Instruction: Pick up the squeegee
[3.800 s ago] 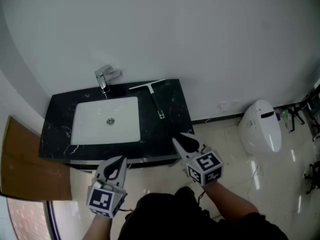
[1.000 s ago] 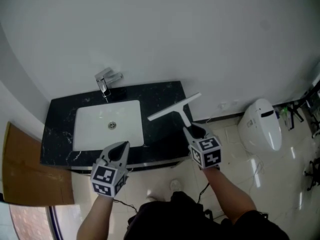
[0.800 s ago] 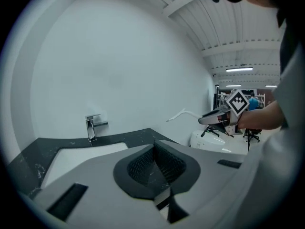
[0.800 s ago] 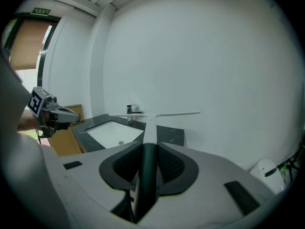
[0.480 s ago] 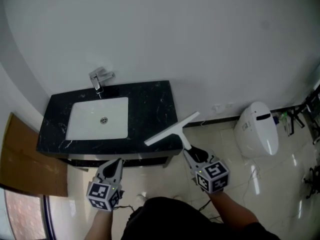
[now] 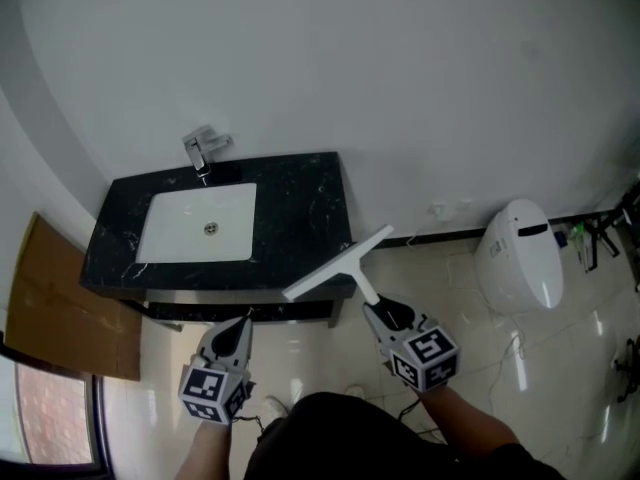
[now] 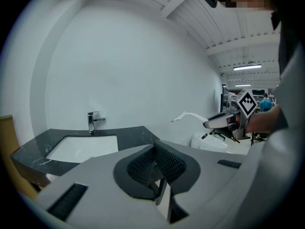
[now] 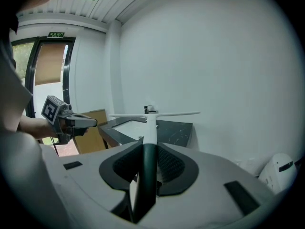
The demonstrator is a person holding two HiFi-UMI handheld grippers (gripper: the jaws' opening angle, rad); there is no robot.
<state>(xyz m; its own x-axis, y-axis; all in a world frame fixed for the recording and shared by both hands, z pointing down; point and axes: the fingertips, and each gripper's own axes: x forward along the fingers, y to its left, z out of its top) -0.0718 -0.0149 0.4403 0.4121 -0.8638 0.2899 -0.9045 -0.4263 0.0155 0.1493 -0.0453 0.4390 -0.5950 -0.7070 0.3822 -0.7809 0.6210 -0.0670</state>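
The right tongs (image 8: 145, 151) clamp the squeegee (image 8: 151, 129) handle, blade level

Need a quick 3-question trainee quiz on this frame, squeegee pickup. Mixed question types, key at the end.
1. The right hand-held gripper is: A open and empty; B shut on the squeegee; C out of view.
2. True or false: the squeegee lies flat on the countertop.
3. What is between the jaws of the left hand-held gripper?
Key: 1 B. 2 False: it is held in the air, off the countertop. 3 Nothing; the jaws are together.
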